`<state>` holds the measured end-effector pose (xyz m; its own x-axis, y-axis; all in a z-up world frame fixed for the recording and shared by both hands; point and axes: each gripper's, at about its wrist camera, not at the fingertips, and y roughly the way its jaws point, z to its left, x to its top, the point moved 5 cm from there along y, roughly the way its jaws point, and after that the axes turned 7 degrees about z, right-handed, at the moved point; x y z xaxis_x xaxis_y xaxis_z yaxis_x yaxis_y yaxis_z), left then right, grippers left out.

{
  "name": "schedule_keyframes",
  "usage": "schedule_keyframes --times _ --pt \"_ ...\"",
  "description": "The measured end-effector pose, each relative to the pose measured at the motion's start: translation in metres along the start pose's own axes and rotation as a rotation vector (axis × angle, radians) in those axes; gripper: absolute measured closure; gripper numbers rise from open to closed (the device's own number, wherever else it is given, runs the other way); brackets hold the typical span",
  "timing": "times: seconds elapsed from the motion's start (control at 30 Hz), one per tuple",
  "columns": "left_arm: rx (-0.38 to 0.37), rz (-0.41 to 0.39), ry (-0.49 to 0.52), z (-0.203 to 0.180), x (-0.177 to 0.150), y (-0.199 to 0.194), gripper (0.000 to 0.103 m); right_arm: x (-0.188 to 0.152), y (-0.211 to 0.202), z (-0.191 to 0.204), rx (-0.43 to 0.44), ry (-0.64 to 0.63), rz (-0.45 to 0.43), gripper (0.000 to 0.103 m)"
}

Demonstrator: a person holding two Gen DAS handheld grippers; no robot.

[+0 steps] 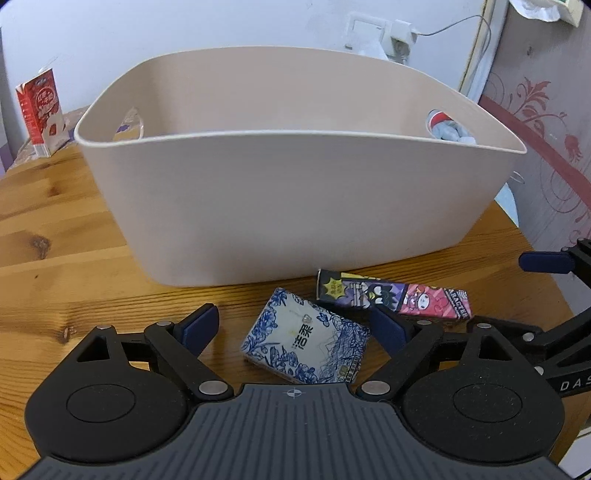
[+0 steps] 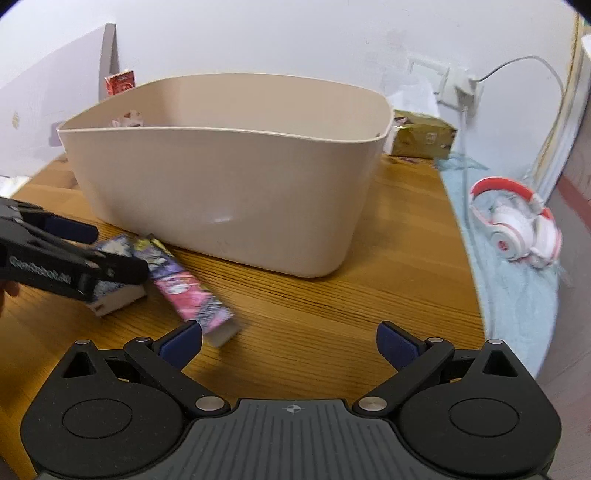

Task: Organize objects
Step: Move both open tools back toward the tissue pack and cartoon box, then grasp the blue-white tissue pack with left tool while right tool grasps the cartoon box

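Mostly hidden, the beige bin's (image 1: 295, 206) contents peek over its rim; both hand-held grippers, left (image 1: 295, 328) and right (image 2: 290, 341), gape wide, empty.

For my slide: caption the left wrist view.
Open left gripper poised over a tissue pack beside a cartoon box before the bin.

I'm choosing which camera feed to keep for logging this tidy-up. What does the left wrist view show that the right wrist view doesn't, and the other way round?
Only the left wrist view: the blue floral tissue pack seen whole between the open left tongs, and something blue and white inside the basket's right end.

Only the right wrist view: red and white headphones on a light blue cloth, a gold box behind the basket, and the open right tongs over bare wood.

Both: the beige basket, the cartoon-print box, the wooden table, the red carton and the wall charger.
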<state>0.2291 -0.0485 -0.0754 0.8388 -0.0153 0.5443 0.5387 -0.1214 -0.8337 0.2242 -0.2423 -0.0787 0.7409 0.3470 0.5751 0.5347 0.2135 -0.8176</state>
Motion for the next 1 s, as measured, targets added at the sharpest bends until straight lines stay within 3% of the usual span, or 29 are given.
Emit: schedule_keyframes --times 0.3,0.67,0.83,1.0 --pt "-0.011 0.015 0.049 0.004 -0.013 -0.011 0.013 0.008 -0.003 -0.006 -0.039 0.007 -0.028 0.0" --pt "0.01 0.003 0.005 0.031 -0.019 -0.031 0.013 0.019 0.005 -0.009 -0.052 0.076 -0.058 0.0" --pt "-0.012 -0.008 0.017 0.016 -0.012 -0.028 0.013 0.02 -0.006 0.002 0.026 0.041 -0.085 0.0" --pt "-0.011 0.036 -0.015 0.012 -0.008 -0.01 0.013 0.021 0.004 0.023 0.087 -0.019 -0.06 0.0"
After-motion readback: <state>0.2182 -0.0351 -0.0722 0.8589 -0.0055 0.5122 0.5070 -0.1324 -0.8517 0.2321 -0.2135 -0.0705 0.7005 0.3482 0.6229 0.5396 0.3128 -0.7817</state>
